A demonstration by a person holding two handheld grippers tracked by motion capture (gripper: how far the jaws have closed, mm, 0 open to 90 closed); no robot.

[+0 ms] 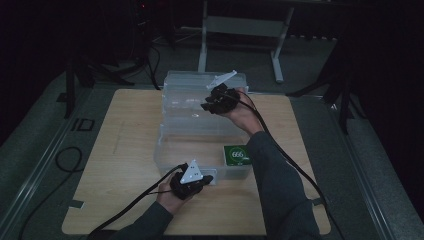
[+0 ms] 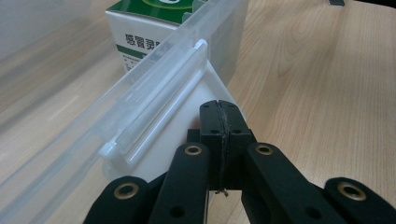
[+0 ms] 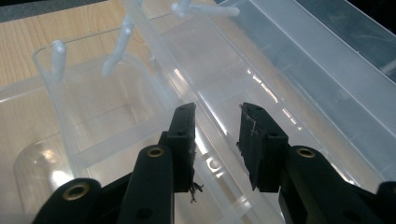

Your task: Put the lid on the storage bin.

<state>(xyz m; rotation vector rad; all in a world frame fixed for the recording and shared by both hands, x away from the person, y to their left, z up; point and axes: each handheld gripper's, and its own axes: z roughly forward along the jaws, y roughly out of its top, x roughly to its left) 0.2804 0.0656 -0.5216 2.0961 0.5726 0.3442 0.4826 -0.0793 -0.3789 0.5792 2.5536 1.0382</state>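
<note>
Clear plastic storage box (image 1: 200,135) sits mid-table, its hinged lid (image 1: 192,90) open toward the far edge. A green carton (image 1: 236,155) lies in its near right corner. The left gripper (image 1: 206,179), jaws shut on the box's front latch flap (image 2: 187,126), steadies it. The right gripper (image 3: 217,140), jaws apart around the lid's rim, seems about to close the lid: it must clamp, then swing it.

Bare desk (image 1: 125,150) lies open across the left half of the high view; at centre, the clear bin (image 1: 200,135) and its raised lid (image 1: 200,90) block passage.
</note>
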